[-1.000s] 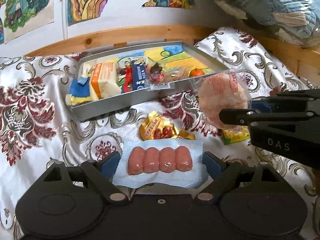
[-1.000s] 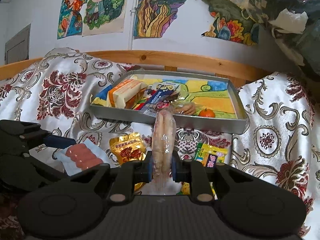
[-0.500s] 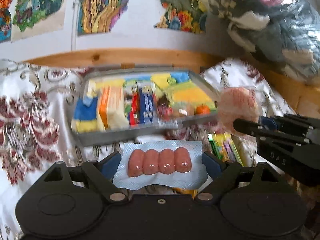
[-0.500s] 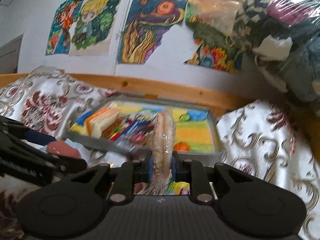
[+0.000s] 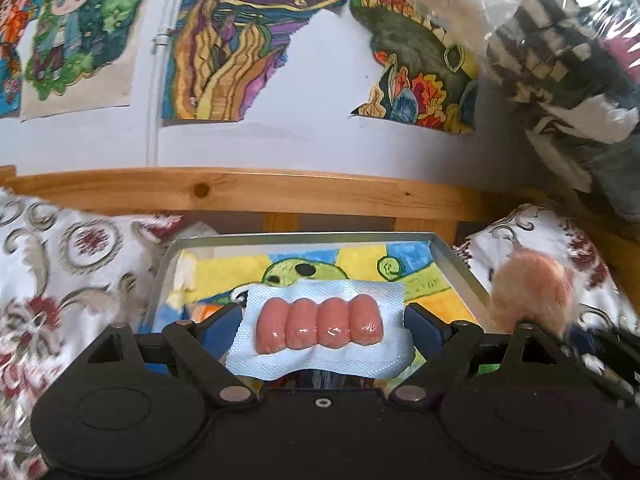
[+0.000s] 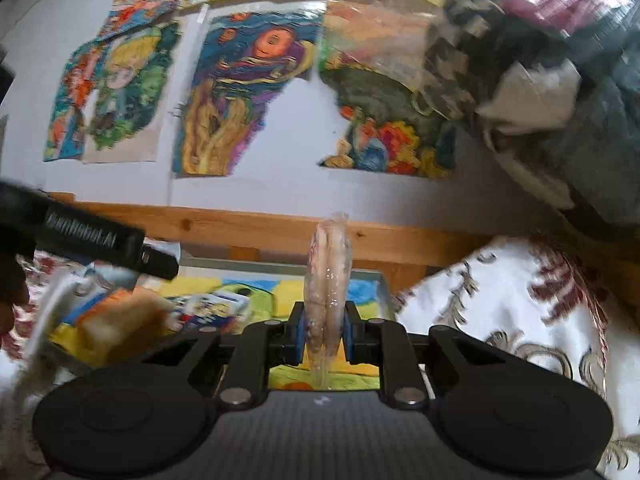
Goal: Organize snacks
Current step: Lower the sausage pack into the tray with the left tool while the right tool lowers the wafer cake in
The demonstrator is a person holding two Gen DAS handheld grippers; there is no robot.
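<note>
Sausage pack [image 5: 320, 328] sits clamped flat in the left gripper [image 5: 325, 326], long axis crosswise, above the tray [image 5: 456, 260]. Right gripper [image 6: 323, 334] pinches a round pastry pack [image 6: 328, 280] standing edge-on, upright.

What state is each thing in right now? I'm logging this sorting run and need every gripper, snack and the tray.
left gripper: shut on the sausage pack
sausage pack: sealed, held flat above the tray
right gripper: shut on the round snack pack
round snack pack: held upright, on edge
metal tray: open, partly filled
orange-and-white pack: lying in the tray, blurred
</note>
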